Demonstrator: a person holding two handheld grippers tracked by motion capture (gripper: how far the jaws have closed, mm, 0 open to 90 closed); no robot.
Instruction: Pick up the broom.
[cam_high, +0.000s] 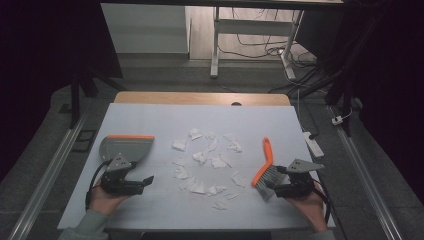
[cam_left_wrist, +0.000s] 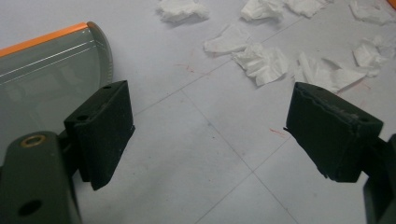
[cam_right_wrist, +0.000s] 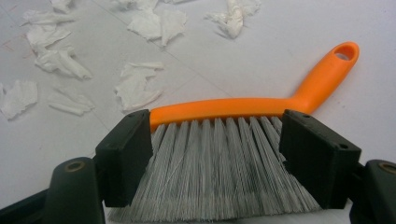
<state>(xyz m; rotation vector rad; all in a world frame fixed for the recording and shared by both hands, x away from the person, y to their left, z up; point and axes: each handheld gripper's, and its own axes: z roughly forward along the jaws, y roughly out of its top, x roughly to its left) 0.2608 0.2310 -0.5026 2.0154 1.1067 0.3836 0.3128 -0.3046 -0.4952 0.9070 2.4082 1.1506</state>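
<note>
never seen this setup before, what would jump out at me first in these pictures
The scatter of torn white paper scraps in the middle of the white table catches the eye first. Next, the orange-handled brush lies at the right, its grey bristles between the right gripper's wide jaws. At the left lies a grey dustpan with an orange edge, beside the open, empty left gripper.

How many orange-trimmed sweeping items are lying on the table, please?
2: the dustpan at the left of the table, ahead of the left tool, and the brush at the right, its bristles between the right tool's jaws. None seems hidden.
</note>
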